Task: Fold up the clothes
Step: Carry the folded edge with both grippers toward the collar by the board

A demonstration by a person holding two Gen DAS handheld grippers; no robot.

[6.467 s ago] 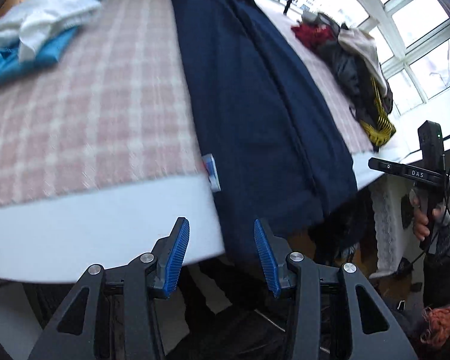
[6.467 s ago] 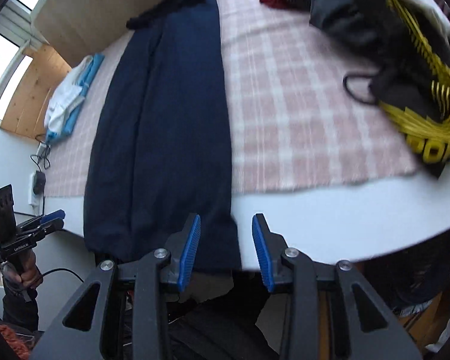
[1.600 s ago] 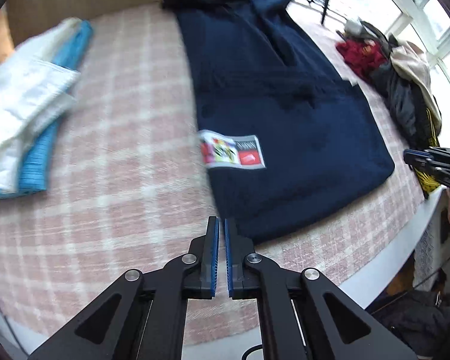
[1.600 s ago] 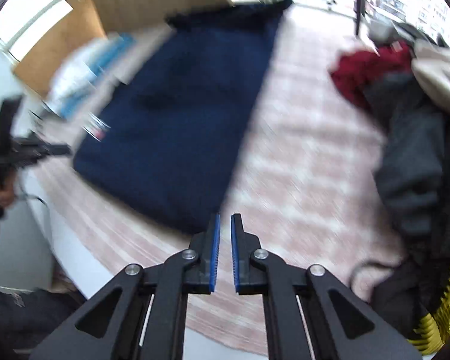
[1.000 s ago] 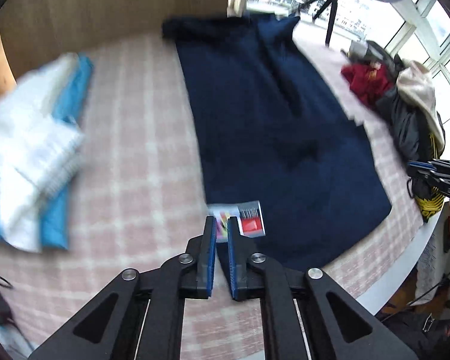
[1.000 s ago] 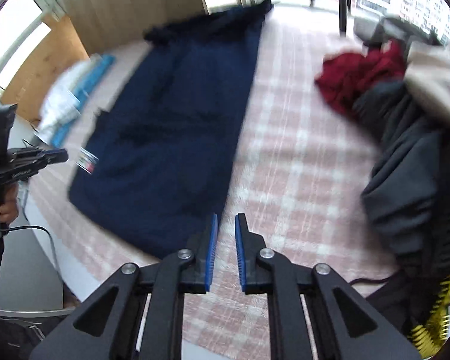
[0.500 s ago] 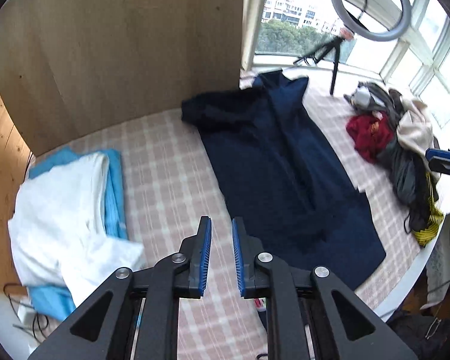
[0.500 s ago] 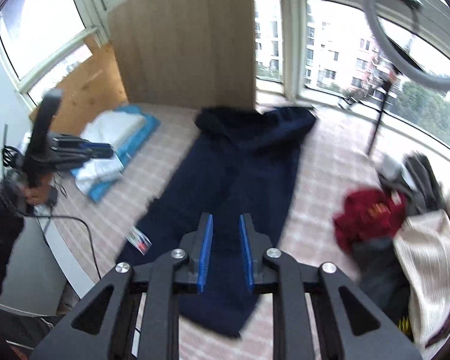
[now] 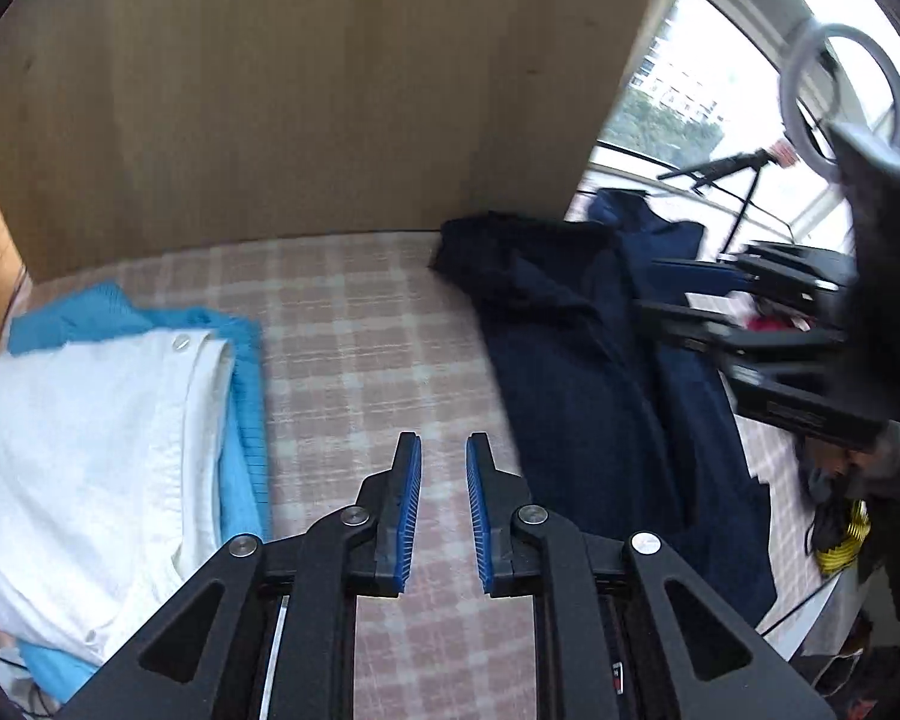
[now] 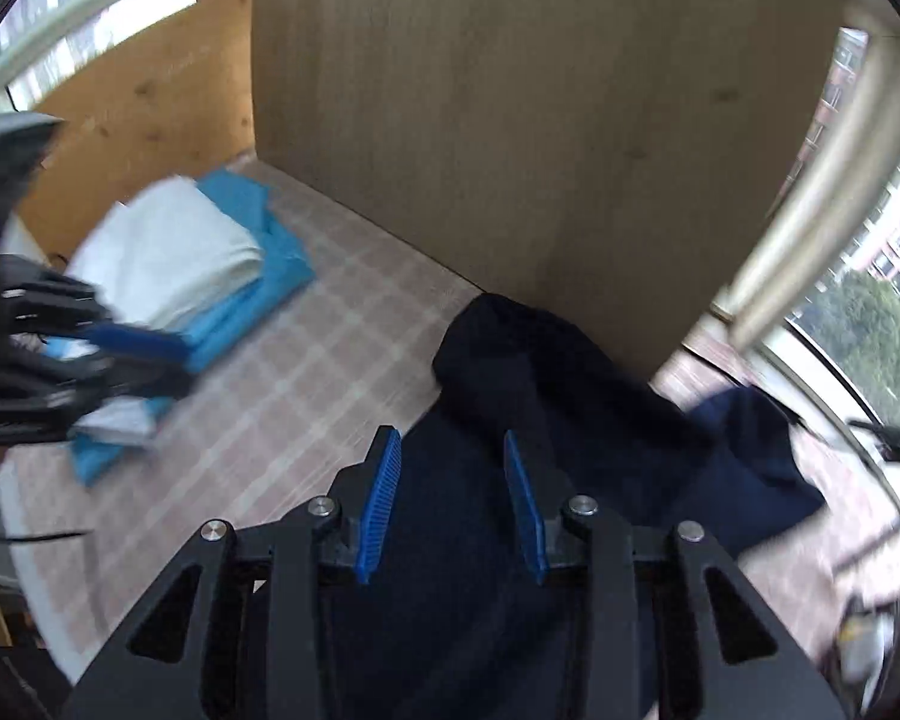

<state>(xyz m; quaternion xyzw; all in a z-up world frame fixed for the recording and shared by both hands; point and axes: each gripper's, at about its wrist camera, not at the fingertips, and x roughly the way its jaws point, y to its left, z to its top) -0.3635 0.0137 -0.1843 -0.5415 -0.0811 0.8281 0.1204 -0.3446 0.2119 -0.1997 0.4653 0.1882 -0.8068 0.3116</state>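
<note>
Across the bed point(image 9: 354, 324), both tools have left the near edge for the far end. The left tool point(image 9: 443, 504) stands slightly apart; the right tool point(image 10: 450, 498) has just been opening, empty, above the navy garment point(image 10: 510, 396), whose far end is due next.

We see a bed covered with a pink and white checked blanket point(image 9: 354, 336). A tall, plain wooden panel point(image 9: 306, 90) stands upright along its far edge. To the right, large windows point(image 10: 870, 312) show trees and apartment buildings outside. A ring light point(image 9: 840, 96) and a black tripod point(image 9: 732, 165) stand near the glass. A yellow and black item point(image 9: 840, 546) lies at the right edge.
</note>
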